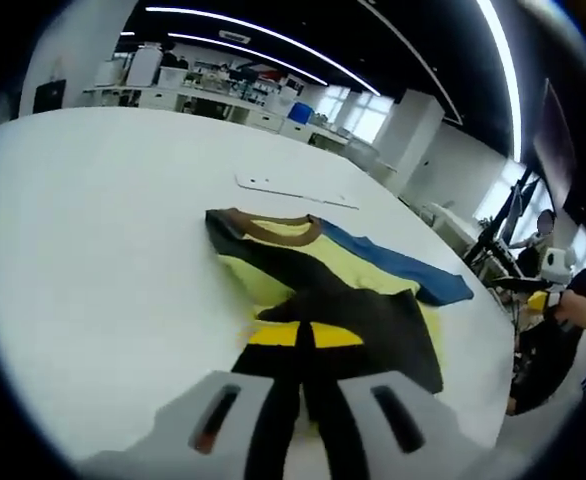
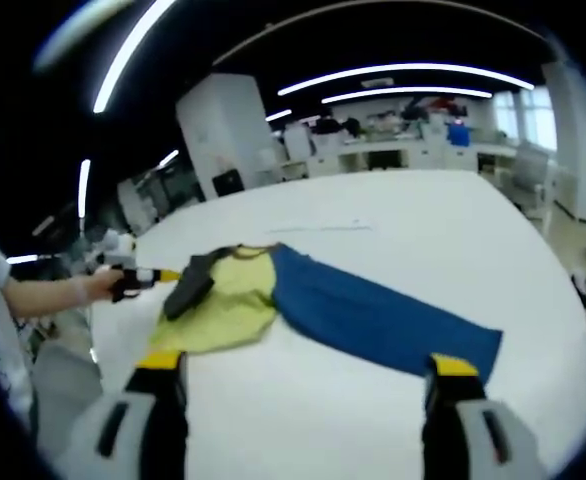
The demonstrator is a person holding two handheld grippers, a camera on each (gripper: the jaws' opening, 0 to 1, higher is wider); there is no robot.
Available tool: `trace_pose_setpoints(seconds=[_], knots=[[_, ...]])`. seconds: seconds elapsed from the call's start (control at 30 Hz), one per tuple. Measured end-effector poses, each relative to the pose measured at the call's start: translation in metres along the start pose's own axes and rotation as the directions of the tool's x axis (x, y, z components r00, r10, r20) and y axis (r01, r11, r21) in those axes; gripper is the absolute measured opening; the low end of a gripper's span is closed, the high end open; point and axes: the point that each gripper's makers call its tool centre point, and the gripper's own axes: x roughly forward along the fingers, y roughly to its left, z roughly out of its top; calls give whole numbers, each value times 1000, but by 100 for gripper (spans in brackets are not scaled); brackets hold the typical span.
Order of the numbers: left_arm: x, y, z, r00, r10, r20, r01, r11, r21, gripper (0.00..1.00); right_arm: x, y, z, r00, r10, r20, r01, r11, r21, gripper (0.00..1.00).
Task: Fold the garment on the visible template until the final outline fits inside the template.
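Note:
A garment (image 1: 373, 275) in yellow, blue and black with a brown collar lies crumpled on the white table (image 1: 93, 230). My left gripper (image 1: 305, 340) is shut on its black part, with the fabric running up between the yellow-tipped jaws. In the right gripper view the garment (image 2: 363, 315) spreads blue to the right and yellow to the left. The left gripper (image 2: 143, 276), held by a hand, sits at its black edge. My right gripper (image 2: 305, 365) stands wide open, short of the cloth and holding nothing. A thin flat template (image 1: 293, 190) lies beyond the collar.
The right gripper (image 1: 548, 290) in a person's hand hovers past the table's right edge. White desks and shelves (image 1: 203, 95) line the back of the room. A sleeve (image 2: 3, 330) shows at the left.

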Motion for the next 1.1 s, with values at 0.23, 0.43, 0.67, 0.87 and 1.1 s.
trace_pose_setpoints(seconds=[0.23, 0.43, 0.67, 0.87, 1.1], knots=[[-23, 6, 12, 999, 9, 38, -9, 1000, -3, 0, 7, 7, 5, 1000, 13, 1, -13, 1000, -16, 99], [-60, 39, 23, 995, 74, 71, -72, 997, -29, 0, 16, 19, 8, 1000, 31, -1, -31, 999, -34, 99], [-114, 102, 25, 974, 207, 96, -202, 978, -57, 0, 25, 24, 14, 998, 59, 0, -59, 997, -39, 99], [-151, 143, 18, 950, 300, 90, -293, 953, -81, 0, 34, 32, 14, 997, 81, -16, -82, 995, -50, 99], [-188, 180, 7, 920, 385, 73, -374, 918, -134, 0, 38, 33, 15, 996, 83, -26, -84, 995, -55, 99]])
